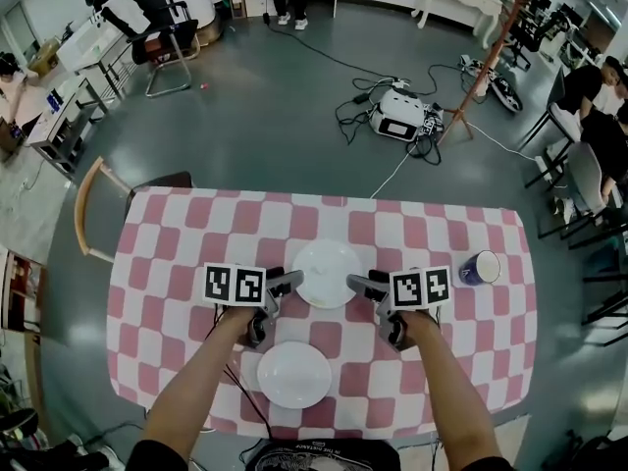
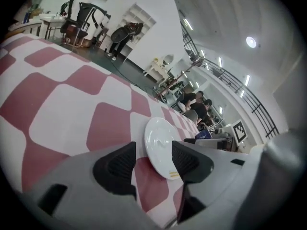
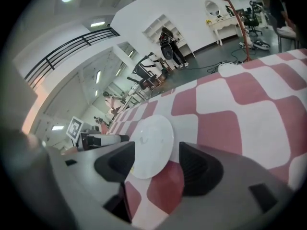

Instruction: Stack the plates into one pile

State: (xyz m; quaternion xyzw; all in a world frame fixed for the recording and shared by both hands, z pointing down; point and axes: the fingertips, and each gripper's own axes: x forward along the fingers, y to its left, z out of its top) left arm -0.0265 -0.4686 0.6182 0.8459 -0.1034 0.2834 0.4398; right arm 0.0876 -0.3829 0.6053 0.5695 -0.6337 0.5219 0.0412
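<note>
Two white plates lie on the pink-and-white checked table (image 1: 177,243). The far plate (image 1: 327,273) sits mid-table and the near plate (image 1: 294,374) lies by the front edge. My left gripper (image 1: 290,285) is at the far plate's left rim and my right gripper (image 1: 361,285) at its right rim. In the left gripper view the far plate (image 2: 160,145) lies flat just beyond the open left gripper (image 2: 153,163). The right gripper view shows the same plate (image 3: 152,143) ahead of the open right gripper (image 3: 156,166). Neither one's pads press on anything.
A blue cup (image 1: 479,267) stands at the table's right side. A wooden chair (image 1: 98,204) is at the far left corner. Cables and a device (image 1: 397,116) lie on the floor beyond the table. People sit at the right edge of the room.
</note>
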